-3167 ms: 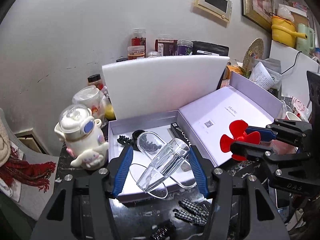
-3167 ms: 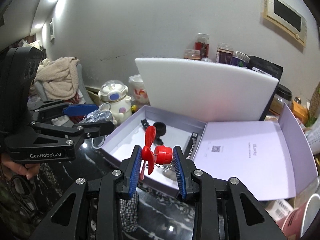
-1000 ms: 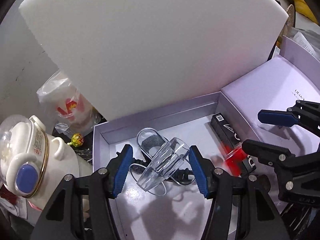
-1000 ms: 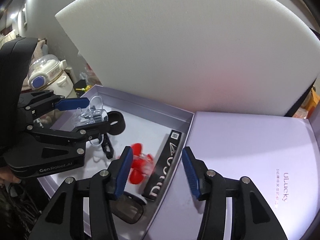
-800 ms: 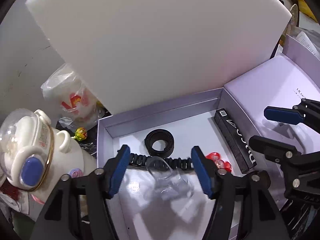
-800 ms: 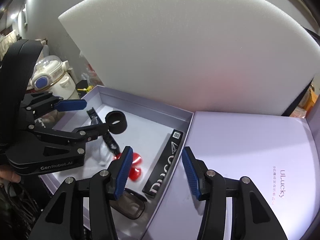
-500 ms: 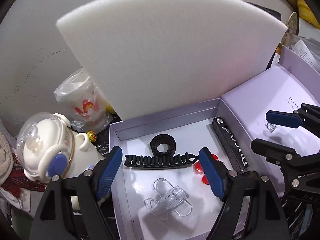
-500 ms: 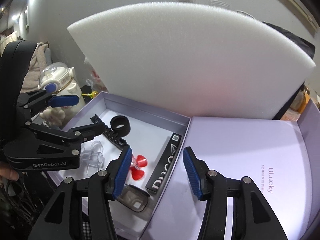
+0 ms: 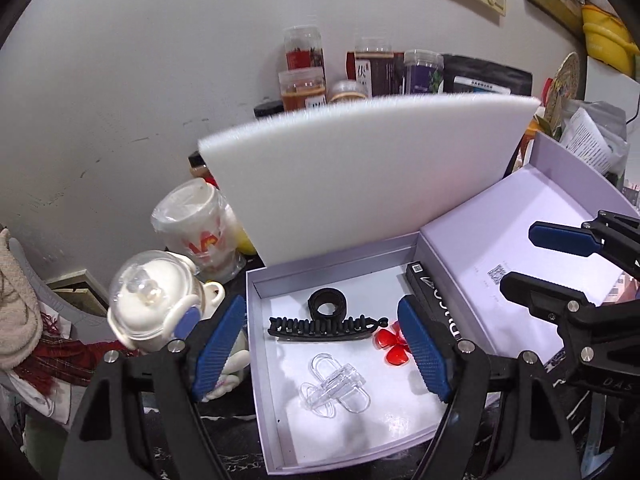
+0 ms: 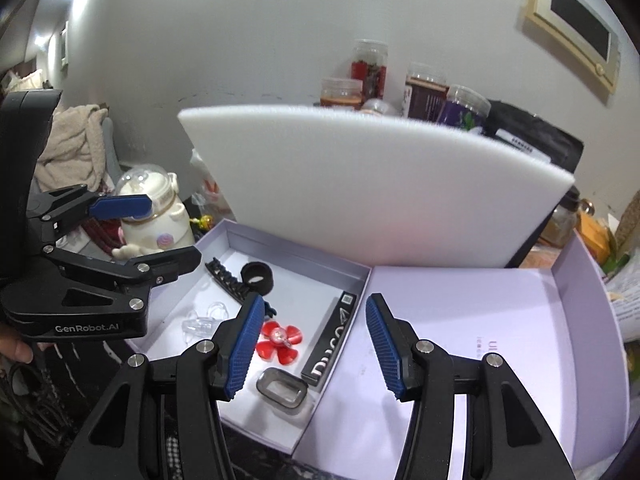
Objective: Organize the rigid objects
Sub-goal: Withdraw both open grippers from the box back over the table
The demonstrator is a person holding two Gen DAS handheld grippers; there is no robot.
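Both grippers, left (image 9: 322, 350) and right (image 10: 310, 346), hung wide open and empty over the box (image 9: 256, 360), drop-off looked done, so next grab was probably something outside it around 7 o'clock.

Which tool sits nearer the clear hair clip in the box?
Left. The left tool hangs open directly over the clear hair clip; the right tool, also open, is off to its right, past the red flower clip.

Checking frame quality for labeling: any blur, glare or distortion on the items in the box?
Left wrist: sharp, strong fisheye bowing of the foam sheet; clear clip low-contrast against the white box floor. Right wrist: clear clip nearly washed out, red flower clip crisp, image corners vignetted black.
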